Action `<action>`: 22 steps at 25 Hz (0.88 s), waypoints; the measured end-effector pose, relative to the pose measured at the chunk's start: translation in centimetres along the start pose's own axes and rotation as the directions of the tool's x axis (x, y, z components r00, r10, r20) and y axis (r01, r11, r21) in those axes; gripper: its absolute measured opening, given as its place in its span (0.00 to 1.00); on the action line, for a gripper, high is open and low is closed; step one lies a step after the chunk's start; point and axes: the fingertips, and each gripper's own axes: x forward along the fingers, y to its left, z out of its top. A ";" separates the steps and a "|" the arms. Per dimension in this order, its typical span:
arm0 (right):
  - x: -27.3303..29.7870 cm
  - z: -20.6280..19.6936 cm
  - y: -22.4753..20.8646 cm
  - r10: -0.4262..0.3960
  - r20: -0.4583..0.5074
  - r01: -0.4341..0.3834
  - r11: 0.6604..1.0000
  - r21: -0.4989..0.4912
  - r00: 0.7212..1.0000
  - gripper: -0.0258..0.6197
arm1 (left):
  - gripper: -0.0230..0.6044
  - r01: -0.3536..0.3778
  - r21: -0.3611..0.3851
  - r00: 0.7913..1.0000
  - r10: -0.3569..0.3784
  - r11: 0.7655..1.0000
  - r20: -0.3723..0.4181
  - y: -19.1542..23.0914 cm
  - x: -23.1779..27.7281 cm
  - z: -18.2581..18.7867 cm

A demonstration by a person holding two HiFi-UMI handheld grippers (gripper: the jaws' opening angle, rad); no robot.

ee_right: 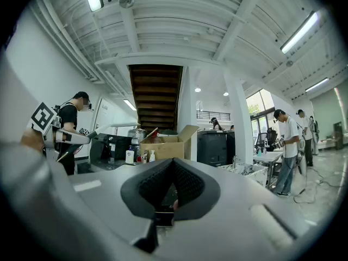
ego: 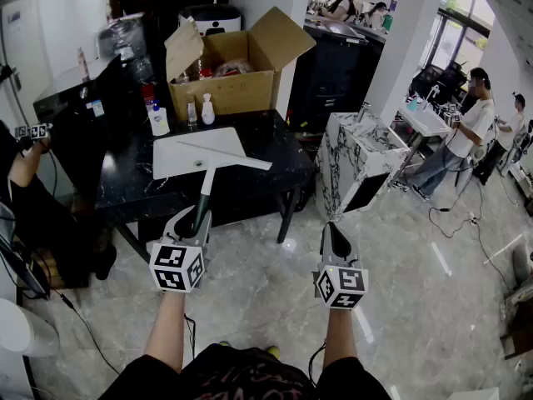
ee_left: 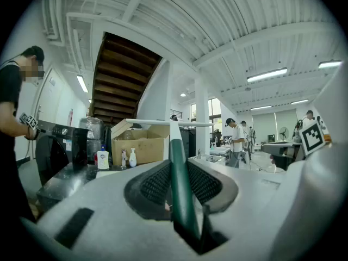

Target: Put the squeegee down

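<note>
The squeegee (ego: 206, 197) has a dark green handle and a long white blade (ego: 225, 154). My left gripper (ego: 200, 217) is shut on the handle's lower end and holds it level, pointing away from me. The blade hangs over a white board (ego: 179, 163) on the black table (ego: 258, 182); whether it touches I cannot tell. In the left gripper view the green handle (ee_left: 180, 184) runs up between the black pads (ee_left: 152, 185) to the blade (ee_left: 174, 124). My right gripper (ego: 333, 232) is over the floor to the right, its jaws (ee_right: 173, 163) shut on nothing.
An open cardboard box (ego: 229, 67) and small bottles (ego: 158, 120) stand at the table's back. A marble-patterned block (ego: 358, 161) stands right of the table. A person (ego: 21, 169) is at the left with another marker cube. More people work at the far right (ego: 466, 132).
</note>
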 end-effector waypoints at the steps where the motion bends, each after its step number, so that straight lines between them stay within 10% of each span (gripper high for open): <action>1: 0.1 0.0 0.3 0.004 -0.001 -0.004 1.000 -0.001 1.000 0.05 | 0.19 -0.003 -0.006 1.000 0.003 1.000 -0.001 0.2 0.0 -0.1; 22: 1.3 -1.0 3.8 0.038 -0.045 -0.042 0.995 -0.089 0.998 0.05 | 0.19 0.031 0.000 0.999 -0.031 1.000 -0.009 1.1 -0.6 -0.9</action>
